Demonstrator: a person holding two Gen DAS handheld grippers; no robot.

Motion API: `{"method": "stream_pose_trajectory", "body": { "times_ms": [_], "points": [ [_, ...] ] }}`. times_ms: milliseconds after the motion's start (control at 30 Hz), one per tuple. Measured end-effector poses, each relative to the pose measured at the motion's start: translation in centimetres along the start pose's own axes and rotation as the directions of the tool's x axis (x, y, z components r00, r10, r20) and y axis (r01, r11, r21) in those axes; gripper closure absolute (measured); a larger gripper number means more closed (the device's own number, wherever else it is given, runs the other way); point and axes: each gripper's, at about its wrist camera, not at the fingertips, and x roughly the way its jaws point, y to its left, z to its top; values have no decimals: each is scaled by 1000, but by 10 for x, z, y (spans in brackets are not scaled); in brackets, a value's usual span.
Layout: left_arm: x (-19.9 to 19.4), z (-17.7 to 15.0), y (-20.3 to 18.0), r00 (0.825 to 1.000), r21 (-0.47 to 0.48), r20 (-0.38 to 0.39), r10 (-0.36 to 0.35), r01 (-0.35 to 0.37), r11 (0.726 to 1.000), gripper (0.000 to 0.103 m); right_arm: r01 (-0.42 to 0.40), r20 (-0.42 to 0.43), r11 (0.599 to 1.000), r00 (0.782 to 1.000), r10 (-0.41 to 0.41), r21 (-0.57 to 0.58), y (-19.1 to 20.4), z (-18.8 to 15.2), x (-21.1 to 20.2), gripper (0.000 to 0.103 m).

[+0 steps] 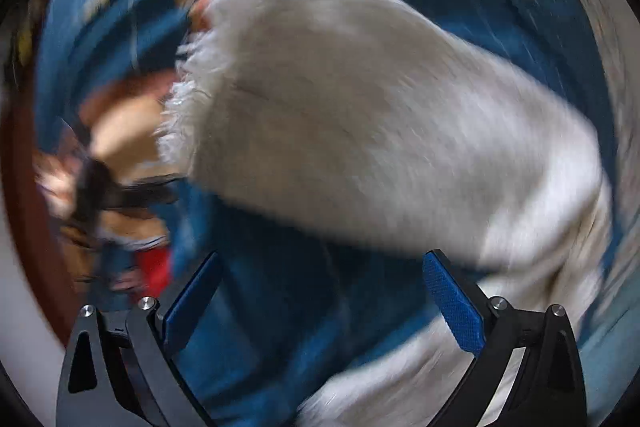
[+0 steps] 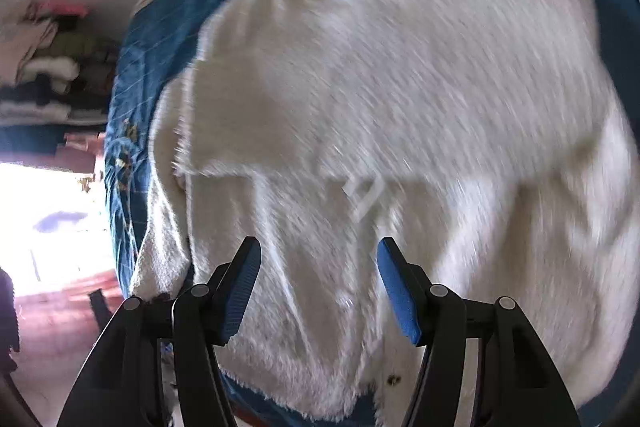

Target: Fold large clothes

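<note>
A fluffy white garment [image 2: 384, 115] lies spread across a blue bedspread [image 2: 132, 131], filling most of the right wrist view, its shaggy hem hanging over the near edge of the bed. The right gripper [image 2: 318, 255] hangs just above the fabric, its blue-padded fingers [image 2: 400, 291] parted with nothing pinched between them. In the blurred left wrist view, the left gripper [image 1: 324, 275] points down at the bed, its blue pads [image 1: 452, 303] spread wide and empty, bare bedspread [image 1: 280, 291] showing between them and the white garment [image 1: 360, 131] lying just beyond the fingertips. A pile of folded clothes [image 2: 44, 75] sits against the wall at the far left of the right wrist view, above a reddish floor [image 2: 60, 315].
</note>
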Motion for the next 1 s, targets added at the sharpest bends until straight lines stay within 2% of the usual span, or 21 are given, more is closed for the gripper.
{"method": "stream_pose_trajectory", "body": {
  "times_ms": [100,167,200,367,433,533,600,633,667,767,800,833,867,900,933,967,1000],
  "points": [
    [3,25,4,995,-90,103,5,4,996,34,13,-20,998,1000,-12,56,-6,-18,21,40],
    [-7,43,-5,984,-83,180,4,11,996,81,14,-35,995,999,-11,95,-11,-26,29,40],
    [-12,53,-11,979,-61,202,-12,25,998,84,17,-38,993,999,-13,114,-10,-28,35,40],
    [-41,131,-39,931,59,358,-74,57,997,86,36,-10,995,999,-36,97,20,-22,47,40],
    [-38,162,-45,931,74,333,-150,133,988,85,33,12,996,999,-34,89,37,-13,49,40],
    [-25,185,-54,940,76,267,-211,197,977,79,-25,62,997,998,21,71,61,7,60,42],
    [-17,190,-57,943,66,246,-226,216,974,69,-51,81,997,996,47,52,77,22,74,55],
    [-12,189,-55,941,55,232,-248,242,969,58,-39,70,999,997,36,37,86,29,88,57],
    [-8,187,-54,937,47,224,-269,266,963,48,-30,23,999,999,29,29,93,36,105,57],
    [-4,179,-52,923,34,235,-305,306,951,40,-50,-62,996,997,55,76,98,45,136,58],
    [-3,181,-54,925,23,239,-296,300,954,40,-76,-67,993,994,82,91,97,48,135,58],
    [-6,174,-54,926,16,242,-289,294,956,39,-151,-74,981,984,161,119,93,51,129,57],
    [-7,172,-55,927,10,250,-280,286,958,39,-164,-73,979,982,173,122,91,52,124,55],
    [-9,168,-53,928,10,260,-268,275,961,40,-106,-60,990,992,112,93,91,53,112,53],
    [-11,167,-58,927,15,275,-256,262,965,42,-36,-32,998,999,37,49,91,52,99,47],
    [-13,166,-69,920,31,306,-244,246,969,68,49,4,999,999,-49,0,93,50,88,36],
    [-20,164,-79,919,60,336,-206,197,979,82,157,38,987,987,-155,-44,95,47,77,29]
  ]
}}
